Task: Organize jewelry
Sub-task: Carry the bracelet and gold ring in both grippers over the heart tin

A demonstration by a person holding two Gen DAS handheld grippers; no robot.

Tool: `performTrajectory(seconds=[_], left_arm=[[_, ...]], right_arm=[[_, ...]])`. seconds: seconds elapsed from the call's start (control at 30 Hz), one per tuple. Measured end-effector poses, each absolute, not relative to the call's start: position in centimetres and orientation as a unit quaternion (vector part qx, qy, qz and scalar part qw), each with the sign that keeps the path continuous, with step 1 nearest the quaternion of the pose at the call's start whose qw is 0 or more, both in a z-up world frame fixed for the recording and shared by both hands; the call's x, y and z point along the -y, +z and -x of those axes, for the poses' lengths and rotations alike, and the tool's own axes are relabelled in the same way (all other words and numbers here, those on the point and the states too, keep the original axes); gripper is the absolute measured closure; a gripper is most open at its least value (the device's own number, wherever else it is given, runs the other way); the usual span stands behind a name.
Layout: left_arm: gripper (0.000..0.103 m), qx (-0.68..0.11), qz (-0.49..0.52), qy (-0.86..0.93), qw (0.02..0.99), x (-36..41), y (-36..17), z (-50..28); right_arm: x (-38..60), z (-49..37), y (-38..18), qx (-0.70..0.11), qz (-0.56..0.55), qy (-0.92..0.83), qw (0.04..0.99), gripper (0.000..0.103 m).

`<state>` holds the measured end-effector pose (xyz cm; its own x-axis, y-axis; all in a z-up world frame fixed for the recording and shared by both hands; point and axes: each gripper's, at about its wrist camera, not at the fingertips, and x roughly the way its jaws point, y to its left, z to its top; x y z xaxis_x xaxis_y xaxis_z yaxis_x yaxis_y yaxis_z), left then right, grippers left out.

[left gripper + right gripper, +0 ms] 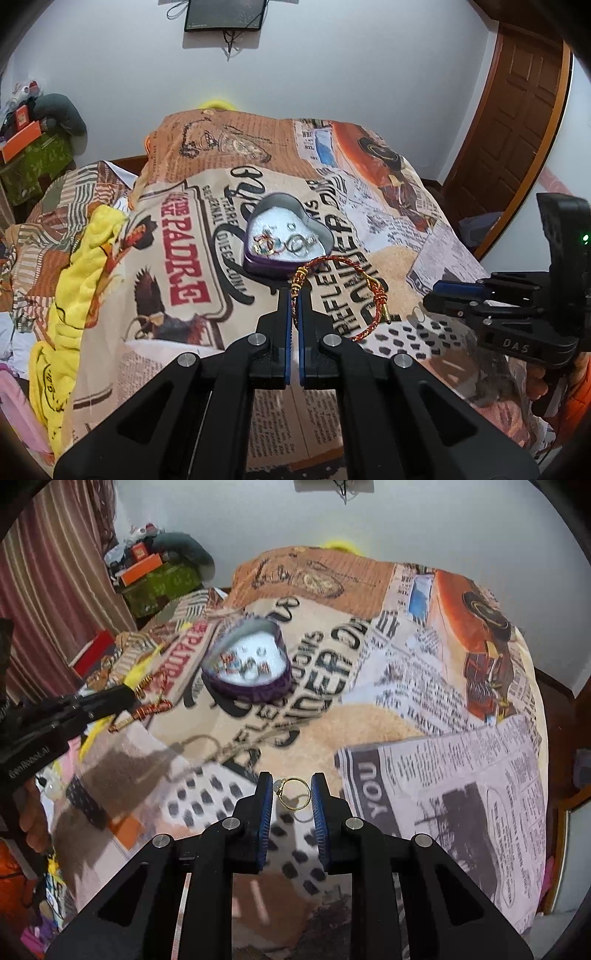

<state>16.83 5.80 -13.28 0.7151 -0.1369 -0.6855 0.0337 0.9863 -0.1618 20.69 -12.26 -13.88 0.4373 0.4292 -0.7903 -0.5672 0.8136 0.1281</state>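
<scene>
Pinching a red-and-gold braided bracelet, the left gripper has its jaws clamped together on the cord near the coiled gold bead; the rest of the loop hangs out to the right of the tips, above the bedspread. From the right wrist view the same gripper comes in from the left edge with the bracelet blurred at its tip.

Right gripper: jaws apart, a thin gold ring sits in the gap between the blue pads. Ring's small setting is at or against the left pad; can't tell if the right pad touches it, or if the ring rests on the bedspread or is lifted. In the left wrist view the right gripper shows side-on at the right edge, ring not visible there.

Heart-shaped purple tin sits open on the newspaper-print bedspread, just beyond the left gripper's tips, white lining inside with several small rings and beaded bits, too small to sort out. Same tin in the right view, motion-blurred, well ahead of the right gripper.

Yellow cloth bunched at the bed's left side. Wooden door to the right.
</scene>
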Motion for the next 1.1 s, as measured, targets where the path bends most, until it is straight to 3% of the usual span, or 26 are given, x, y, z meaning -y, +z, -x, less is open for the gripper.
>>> performTrajectory(seconds=[0.43, 1.1], left_arm=[[0.102, -0.359, 0.065, -0.026, 0.931, -7.7, -12.3, -19.9], [0.102, -0.4, 0.055, -0.027, 0.914, -9.4, -15.4, -28.1]], right_arm=[[8.9, -23.4, -11.3, -0.403, 0.069, 0.318, 0.856, 0.084], [4.2, -28.4, -13.9, -0.422, 0.098, 0.329, 0.839, 0.084]])
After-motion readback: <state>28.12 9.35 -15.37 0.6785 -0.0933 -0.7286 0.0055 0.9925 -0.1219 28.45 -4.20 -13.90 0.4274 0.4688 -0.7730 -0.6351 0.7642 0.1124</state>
